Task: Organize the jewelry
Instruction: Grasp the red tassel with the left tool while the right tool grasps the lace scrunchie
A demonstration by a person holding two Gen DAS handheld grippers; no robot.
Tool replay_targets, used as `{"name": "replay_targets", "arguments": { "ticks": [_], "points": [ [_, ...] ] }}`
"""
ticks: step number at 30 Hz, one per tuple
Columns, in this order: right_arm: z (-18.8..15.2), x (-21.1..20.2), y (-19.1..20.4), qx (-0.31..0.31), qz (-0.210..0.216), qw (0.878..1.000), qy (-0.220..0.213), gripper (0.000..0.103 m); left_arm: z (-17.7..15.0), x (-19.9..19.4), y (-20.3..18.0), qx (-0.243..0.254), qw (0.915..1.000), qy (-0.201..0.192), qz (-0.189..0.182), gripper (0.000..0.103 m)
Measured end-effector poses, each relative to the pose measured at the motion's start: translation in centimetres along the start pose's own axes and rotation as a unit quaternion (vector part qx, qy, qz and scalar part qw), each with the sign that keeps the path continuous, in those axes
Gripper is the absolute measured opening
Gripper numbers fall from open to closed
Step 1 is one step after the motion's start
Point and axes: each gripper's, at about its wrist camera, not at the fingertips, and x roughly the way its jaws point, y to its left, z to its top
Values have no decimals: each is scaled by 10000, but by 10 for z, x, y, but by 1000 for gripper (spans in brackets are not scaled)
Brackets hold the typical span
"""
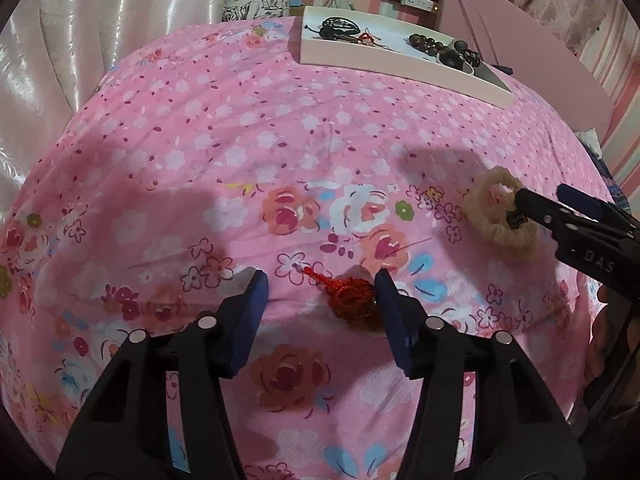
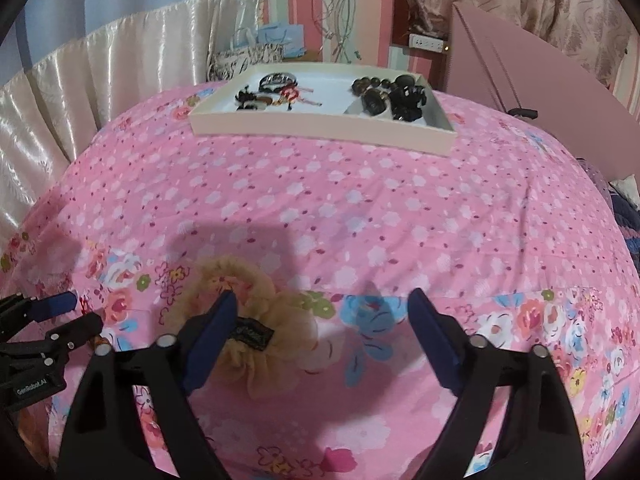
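Both tongs were low over the pink flowered bedspread (image 1: 280,128). On the left gripper (image 1: 322,280) the blue jaws stood partly apart. A little red knotted charm (image 1: 352,296) lay on the cloth between them, close to one jaw, and I could not tell if that jaw touched it. The other jaw was well clear of it.

Off to one side of the red charm lay a fluffy cream scrunchie (image 2: 256,320) with a small dark tag on it. There the right gripper (image 2: 324,296) had its jaws wide apart. One jaw tip was over the ring of the scrunchie, near the tag. The other jaw was out over bare cloth, well away from the scrunchie. It was not squeezed.

Past the red charm the bedspread ran on smooth and bare, with lots of room to move.

Farther still, near the far edge of the bed, sat a shallow white tray (image 2: 320,128). It had low walls. A pile of dark bracelets (image 2: 256,98) with something red lay toward one end of it, and dark beads (image 2: 384,96) toward the other.

Beyond the tray hung shiny cream curtains (image 2: 100,92). A big flat pink board (image 1: 520,32) leaned behind the tray's corner.
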Motion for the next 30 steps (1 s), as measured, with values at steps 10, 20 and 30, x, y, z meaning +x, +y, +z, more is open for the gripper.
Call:
{"name": "replay_targets", "arguments": {
  "ticks": [10,20,30],
  "points": [
    [-4,5,4,66,366,9992,149,48,1,-4,8,-125,9998,164,-61,20],
    [-5,2,11,47,789,9967,183,10,0,-4,1,-43,9999,96,53,11],
    [0,-3,-5,310,902,9954,76,7,9,-4,2,-108,9999,86,-87,10]
  ]
}}
